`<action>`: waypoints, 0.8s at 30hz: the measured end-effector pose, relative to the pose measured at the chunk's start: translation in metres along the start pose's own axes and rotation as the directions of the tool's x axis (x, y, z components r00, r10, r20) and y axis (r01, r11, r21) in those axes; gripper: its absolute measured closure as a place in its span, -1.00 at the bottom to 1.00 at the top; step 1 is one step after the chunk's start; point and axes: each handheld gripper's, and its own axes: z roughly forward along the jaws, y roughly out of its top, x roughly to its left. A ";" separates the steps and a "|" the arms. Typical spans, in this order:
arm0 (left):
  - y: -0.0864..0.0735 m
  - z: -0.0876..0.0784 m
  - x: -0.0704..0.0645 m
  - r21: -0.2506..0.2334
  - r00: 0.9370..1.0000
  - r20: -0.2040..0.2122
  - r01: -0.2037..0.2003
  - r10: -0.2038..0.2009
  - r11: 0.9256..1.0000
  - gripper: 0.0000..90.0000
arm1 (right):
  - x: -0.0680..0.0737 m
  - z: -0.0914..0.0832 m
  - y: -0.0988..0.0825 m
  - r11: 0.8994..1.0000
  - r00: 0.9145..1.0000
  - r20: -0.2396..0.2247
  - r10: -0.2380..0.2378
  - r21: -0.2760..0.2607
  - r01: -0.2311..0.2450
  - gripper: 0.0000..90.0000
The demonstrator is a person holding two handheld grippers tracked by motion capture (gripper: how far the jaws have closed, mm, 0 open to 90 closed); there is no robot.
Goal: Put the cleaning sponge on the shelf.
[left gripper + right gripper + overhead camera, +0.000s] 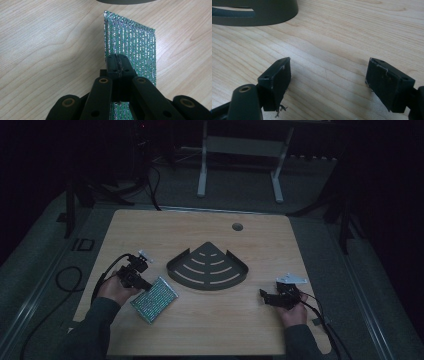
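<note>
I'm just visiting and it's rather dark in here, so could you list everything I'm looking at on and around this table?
table: one, light wood, centre, with a round hole near its far edge
corner shelf: one, dark grey, slotted, fan-shaped, mid-table
scrub pad: one, glittery green and silver, near left of the shelf
white frame: one, on the floor beyond the table
left gripper: one, black, fingers shut on the scrub pad
right gripper: one, black, fingers open over bare wood

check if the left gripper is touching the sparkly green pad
Touching. In the left gripper view the left gripper's fingers are shut on the edge of the sparkly green pad, with no gap showing between them and the pad.
</note>
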 end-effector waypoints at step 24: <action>0.018 -0.031 0.003 -0.034 0.999 -0.011 -0.033 0.033 0.999 1.00 | 0.000 0.000 0.000 1.000 1.000 0.000 -0.001 -0.001 0.001 -0.56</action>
